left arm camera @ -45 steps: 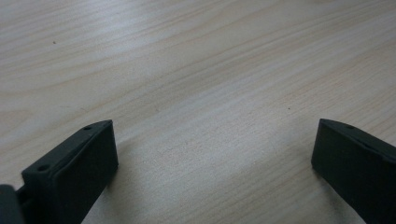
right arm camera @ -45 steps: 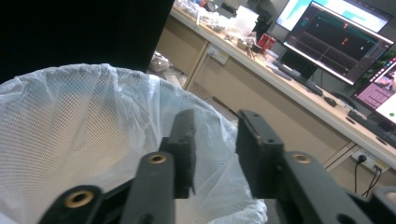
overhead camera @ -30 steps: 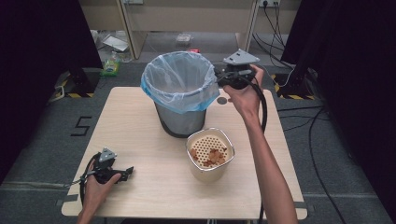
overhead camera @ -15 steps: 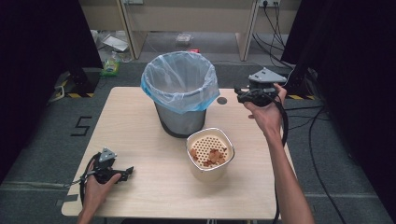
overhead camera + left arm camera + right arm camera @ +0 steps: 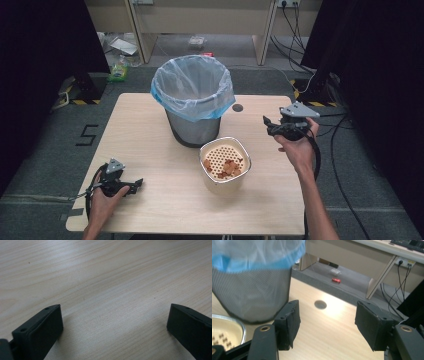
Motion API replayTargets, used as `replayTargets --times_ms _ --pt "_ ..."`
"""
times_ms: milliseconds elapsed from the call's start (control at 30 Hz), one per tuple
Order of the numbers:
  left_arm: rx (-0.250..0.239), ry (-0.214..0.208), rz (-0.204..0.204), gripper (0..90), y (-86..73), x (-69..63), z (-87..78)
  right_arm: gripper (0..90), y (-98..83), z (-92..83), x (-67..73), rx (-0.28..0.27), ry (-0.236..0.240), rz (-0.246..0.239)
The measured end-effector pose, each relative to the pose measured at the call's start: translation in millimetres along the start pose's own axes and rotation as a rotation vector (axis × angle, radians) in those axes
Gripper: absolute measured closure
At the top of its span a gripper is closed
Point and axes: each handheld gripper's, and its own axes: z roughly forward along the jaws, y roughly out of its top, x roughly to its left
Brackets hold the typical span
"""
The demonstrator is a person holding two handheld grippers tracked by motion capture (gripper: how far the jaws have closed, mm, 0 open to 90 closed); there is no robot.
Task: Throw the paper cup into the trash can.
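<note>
A grey mesh bin [image 5: 192, 100] lined with a blue bag stands at the back middle of the wooden table [image 5: 145, 130]. In front of it sits a cream perforated bowl [image 5: 225, 162] holding orange-brown bits. My right gripper [image 5: 267, 125] hovers to the right of the bin, pointing left. Its jaws have just been opening and nothing is between them. The right gripper view looks past the gripper [image 5: 328, 322] to the bin [image 5: 249, 290] and the bowl's rim [image 5: 224, 330]. My left gripper [image 5: 137, 184] rests at the front left, open over bare wood [image 5: 115, 290].
A dark round hole [image 5: 237, 107] marks the table just right of the bin. Beyond the far edge lie floor clutter, a small red object [image 5: 336, 280] and cables. Dark curtains stand on both sides.
My right gripper has come away from the bin's rim, moving right, down and toward the person. The left gripper has stayed put.
</note>
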Motion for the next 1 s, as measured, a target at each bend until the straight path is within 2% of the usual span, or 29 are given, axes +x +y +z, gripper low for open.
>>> replayTargets --times_ms 33,67,100,167,267,400,433,467,500,567,633,667,700,833,900,933,1000 --pt "0.000 0.000 0.000 0.0 0.0 0.0 0.0 36.9 -2.8 -0.2 -0.1 0.001 0.000 0.003" --pt "0.000 0.000 0.000 0.0 0.0 0.0 0.0 36.8 -15.5 -1.0 0.1 0.008 -0.001 0.021" --pt "0.000 0.000 0.000 0.0 0.0 0.0 0.0 36.8 -15.5 -1.0 0.1 0.008 -0.001 0.021" --pt "0.000 0.000 0.000 0.0 0.0 0.0 0.0 36.4 -27.5 -1.1 1.7 0.026 0.002 0.031" --pt "0.000 0.000 0.000 0.0 0.0 0.0 0.0 36.1 -46.9 -0.3 4.4 0.053 0.000 0.028" --pt "0.000 0.000 0.000 0.0 0.0 0.0 0.0 35.8 -71.9 0.8 8.1 0.076 0.007 0.059" --pt "0.000 0.000 0.000 0.0 0.0 0.0 0.0 35.9 -83.5 1.9 10.9 0.083 0.006 0.066" --pt "0.000 0.000 0.000 0.0 0.0 0.0 0.0 35.9 -83.5 1.9 10.9 0.083 0.006 0.066" --pt "0.000 0.000 0.000 0.0 0.0 0.0 0.0 35.9 -95.9 3.4 14.5 0.093 0.008 0.082" --pt "0.000 0.000 0.000 0.0 0.0 0.0 0.0 35.8 -100.7 4.9 15.5 0.102 0.013 0.083" --pt "-0.001 0.001 0.000 0.0 0.0 -0.1 0.0 35.7 -113.1 8.6 18.6 0.146 0.021 0.078" --pt "0.000 0.000 0.000 0.0 0.0 -0.1 0.0 35.6 -123.3 10.2 22.9 0.175 0.037 0.090" --pt "-0.001 0.000 0.000 0.0 0.0 0.0 0.0 35.6 -123.3 10.2 22.9 0.175 0.037 0.090" --pt "0.000 0.000 0.000 0.0 0.0 0.0 0.0 34.8 -138.3 16.4 28.2 0.236 0.062 0.087" --pt "0.000 -0.001 0.000 0.0 0.0 0.0 0.0 34.8 -139.5 17.1 29.2 0.246 0.062 0.091" --pt "0.000 -0.001 0.000 0.0 0.0 0.0 0.0 33.7 -142.0 19.9 31.3 0.276 0.062 0.086" --pt "0.000 -0.001 0.000 0.0 0.0 0.0 0.0 33.6 -142.7 21.2 31.8 0.281 0.063 0.074"
